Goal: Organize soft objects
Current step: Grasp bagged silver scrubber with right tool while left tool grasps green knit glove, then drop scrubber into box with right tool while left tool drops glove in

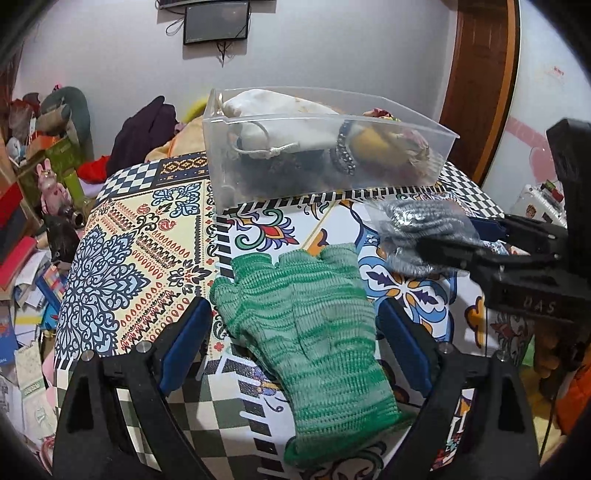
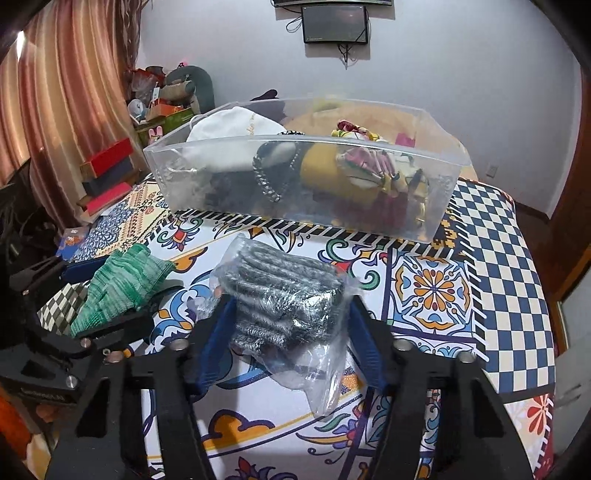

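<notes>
A green knit glove (image 1: 306, 332) lies flat on the patterned table, between the open fingers of my left gripper (image 1: 295, 314); it also shows in the right wrist view (image 2: 122, 288). A grey knit item in a clear plastic bag (image 2: 288, 295) lies between the open fingers of my right gripper (image 2: 290, 314); it also shows in the left wrist view (image 1: 417, 229). The jaws sit beside the bag without squeezing it. A clear plastic bin (image 2: 295, 147) holding a white pouch, a yellow item and other soft things stands behind both, also in the left wrist view (image 1: 325, 122).
The table has a colourful tile-pattern cover (image 2: 480, 258). Stacked boxes and books (image 2: 107, 173) and plush toys (image 1: 55, 114) clutter the left side beyond the table edge. A screen (image 2: 334, 22) hangs on the back wall. My right gripper's body (image 1: 535, 266) reaches in from the right.
</notes>
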Action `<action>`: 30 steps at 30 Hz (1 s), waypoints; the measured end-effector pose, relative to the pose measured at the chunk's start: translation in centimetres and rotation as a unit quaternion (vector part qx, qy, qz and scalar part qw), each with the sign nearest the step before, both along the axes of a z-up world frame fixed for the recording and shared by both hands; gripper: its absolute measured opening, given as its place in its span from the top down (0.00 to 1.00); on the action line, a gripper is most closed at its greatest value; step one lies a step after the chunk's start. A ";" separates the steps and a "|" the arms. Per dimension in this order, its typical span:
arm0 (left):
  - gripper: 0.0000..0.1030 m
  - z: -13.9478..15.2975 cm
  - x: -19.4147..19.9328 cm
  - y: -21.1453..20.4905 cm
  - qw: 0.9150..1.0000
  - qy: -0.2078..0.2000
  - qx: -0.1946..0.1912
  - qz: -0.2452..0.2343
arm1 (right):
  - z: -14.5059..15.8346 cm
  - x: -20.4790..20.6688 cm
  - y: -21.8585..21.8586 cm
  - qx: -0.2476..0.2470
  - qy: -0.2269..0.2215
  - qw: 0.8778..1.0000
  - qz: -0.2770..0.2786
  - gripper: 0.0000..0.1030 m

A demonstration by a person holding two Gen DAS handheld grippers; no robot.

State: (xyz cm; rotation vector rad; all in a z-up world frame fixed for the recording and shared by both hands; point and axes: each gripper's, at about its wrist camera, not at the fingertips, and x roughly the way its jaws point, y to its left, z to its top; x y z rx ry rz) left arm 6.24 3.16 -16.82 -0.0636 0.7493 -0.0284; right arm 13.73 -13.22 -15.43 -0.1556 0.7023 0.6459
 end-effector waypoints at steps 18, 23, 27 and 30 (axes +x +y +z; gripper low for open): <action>0.65 1.4 -0.5 -1.1 0.999 -0.023 -0.006 -0.024 | 3.0 -0.7 -2.5 0.037 -0.024 0.999 -0.019 0.69; 0.65 3.5 -0.5 -1.0 0.998 -0.049 -0.003 -0.029 | 4.8 -0.7 -3.4 0.051 -0.043 0.997 -0.028 0.69; 0.65 6.0 0.4 -0.9 0.996 -0.081 0.006 -0.024 | 6.4 -0.4 -3.9 0.057 -0.065 0.996 -0.036 0.69; 0.65 7.6 1.4 -0.9 0.995 -0.099 0.011 -0.023 | 7.6 0.0 -4.3 0.061 -0.081 0.994 -0.045 0.69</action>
